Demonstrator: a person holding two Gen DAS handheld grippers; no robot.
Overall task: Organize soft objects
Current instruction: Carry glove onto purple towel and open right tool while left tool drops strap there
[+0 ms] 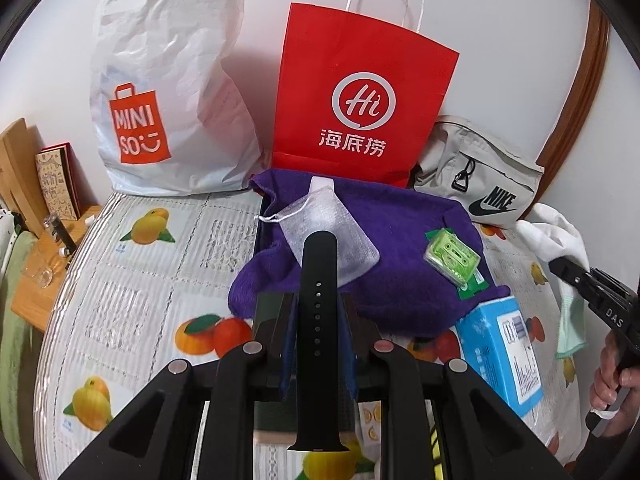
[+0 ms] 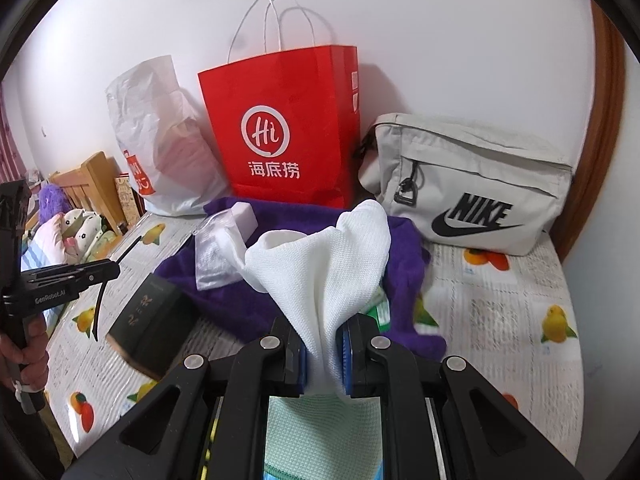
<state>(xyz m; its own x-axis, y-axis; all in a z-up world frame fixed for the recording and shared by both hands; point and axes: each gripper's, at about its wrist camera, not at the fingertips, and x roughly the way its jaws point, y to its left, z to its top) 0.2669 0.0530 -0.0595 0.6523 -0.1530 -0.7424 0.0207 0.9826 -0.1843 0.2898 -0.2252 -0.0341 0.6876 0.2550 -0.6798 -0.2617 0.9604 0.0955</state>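
My left gripper [image 1: 318,320] is shut on a black watch strap [image 1: 319,280] and holds it upright above the bed, in front of a purple cloth [image 1: 400,248]. My right gripper [image 2: 323,354] is shut on a white sock with a pale green cuff [image 2: 324,276], lifted above the purple cloth [image 2: 240,304]. The sock also shows at the right edge of the left wrist view [image 1: 560,232]. A mesh drawstring pouch [image 1: 332,228] and a green cassette-shaped item [image 1: 454,256] lie on the purple cloth.
A red paper bag [image 1: 360,92], a white MINISO plastic bag [image 1: 160,92] and a grey Nike pouch [image 2: 472,188] stand against the wall. A blue box [image 1: 504,352] and a dark box [image 2: 148,324] lie on the fruit-print bedspread [image 1: 140,280]. A wooden bedside table [image 1: 36,280] is at left.
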